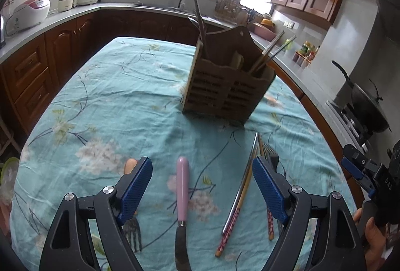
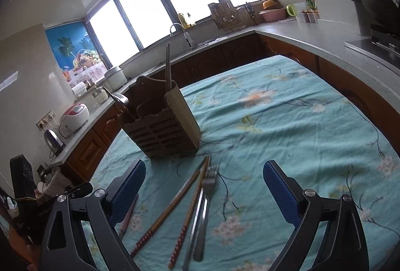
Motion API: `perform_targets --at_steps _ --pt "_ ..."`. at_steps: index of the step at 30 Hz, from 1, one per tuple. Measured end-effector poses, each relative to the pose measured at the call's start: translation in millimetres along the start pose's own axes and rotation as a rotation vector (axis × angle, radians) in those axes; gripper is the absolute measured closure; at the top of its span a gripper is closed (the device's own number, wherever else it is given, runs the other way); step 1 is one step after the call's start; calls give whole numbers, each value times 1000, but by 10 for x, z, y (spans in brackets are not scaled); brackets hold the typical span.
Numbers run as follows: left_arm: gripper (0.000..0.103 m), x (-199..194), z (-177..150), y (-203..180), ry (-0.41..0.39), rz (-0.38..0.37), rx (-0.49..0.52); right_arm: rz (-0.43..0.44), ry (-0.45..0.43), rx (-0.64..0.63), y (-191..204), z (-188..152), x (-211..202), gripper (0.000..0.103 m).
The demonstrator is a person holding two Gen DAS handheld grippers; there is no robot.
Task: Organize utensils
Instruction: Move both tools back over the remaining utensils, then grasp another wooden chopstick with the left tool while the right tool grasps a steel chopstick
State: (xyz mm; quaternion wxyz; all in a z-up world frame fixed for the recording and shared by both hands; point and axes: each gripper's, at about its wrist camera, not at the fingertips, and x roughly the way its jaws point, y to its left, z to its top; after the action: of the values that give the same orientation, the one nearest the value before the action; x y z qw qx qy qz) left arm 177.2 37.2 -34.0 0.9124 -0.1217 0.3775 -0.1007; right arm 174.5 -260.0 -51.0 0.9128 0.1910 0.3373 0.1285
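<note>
From the left wrist, the left gripper [image 1: 202, 181] hangs over the worktop [image 1: 120, 86] with its jaws wide apart, holding nothing. Between them lies one knife [image 1: 182, 198] with a pink handle. One fork [image 1: 132, 231] peeks out under the left jaw. The brown wooden holder [image 1: 225, 93] stands further back.

From the right wrist, the right gripper [image 2: 203, 183] is also spread wide and holds nothing. Under it lie two chopsticks [image 2: 185, 198] with red dotted ends and one grey fork [image 2: 203, 206].
</note>
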Motion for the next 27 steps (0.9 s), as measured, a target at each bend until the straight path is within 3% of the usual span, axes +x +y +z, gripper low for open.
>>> perform_targets --at_steps 18,23,27 --pt "21 719 40 -592 168 11 222 -42 25 46 -222 -60 -10 7" --pt "23 1069 17 -790 231 62 304 -55 38 68 -303 -29 76 7" --pt "32 1319 6 -840 288 104 322 -62 57 69 -327 -22 170 7"
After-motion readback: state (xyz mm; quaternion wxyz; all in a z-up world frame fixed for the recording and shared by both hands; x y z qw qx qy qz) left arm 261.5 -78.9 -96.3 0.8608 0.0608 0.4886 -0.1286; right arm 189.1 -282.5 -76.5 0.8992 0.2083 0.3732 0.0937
